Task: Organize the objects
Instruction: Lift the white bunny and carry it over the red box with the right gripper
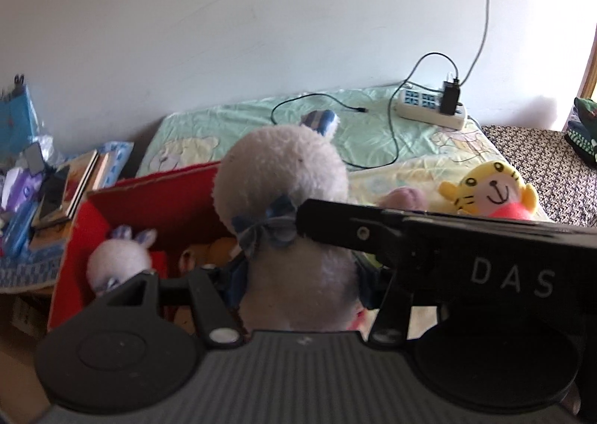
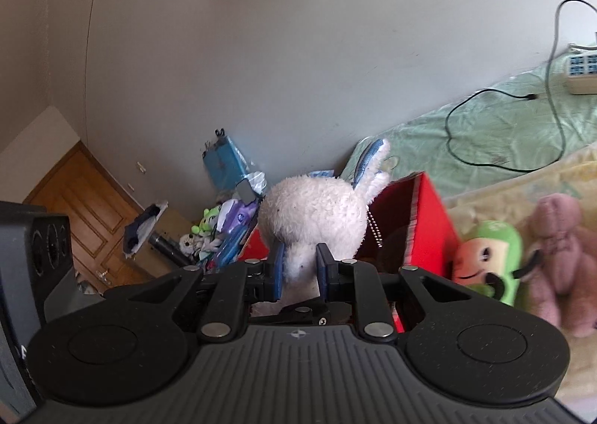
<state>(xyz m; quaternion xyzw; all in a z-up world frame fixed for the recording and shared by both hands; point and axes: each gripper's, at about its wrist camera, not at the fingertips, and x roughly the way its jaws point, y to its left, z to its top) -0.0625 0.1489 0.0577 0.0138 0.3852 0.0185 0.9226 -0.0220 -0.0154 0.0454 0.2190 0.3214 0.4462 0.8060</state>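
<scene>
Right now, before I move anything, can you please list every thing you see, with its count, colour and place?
white plush rabbit: one, white with blue striped ears, held near the red box
red box: one, red, beside the bed
small rabbit plush: one, white, inside the red box
tiger plush: one, yellow, on the bed
green plush toy: one, green, beside the box
teddy bear: one, pink, right of the green toy
power strip: one, white, on the bed by the wall
books: a few, left of the box
right gripper: black, blue pads, shut on the rabbit
left gripper: black, at the rabbit's body, grip unclear
</scene>
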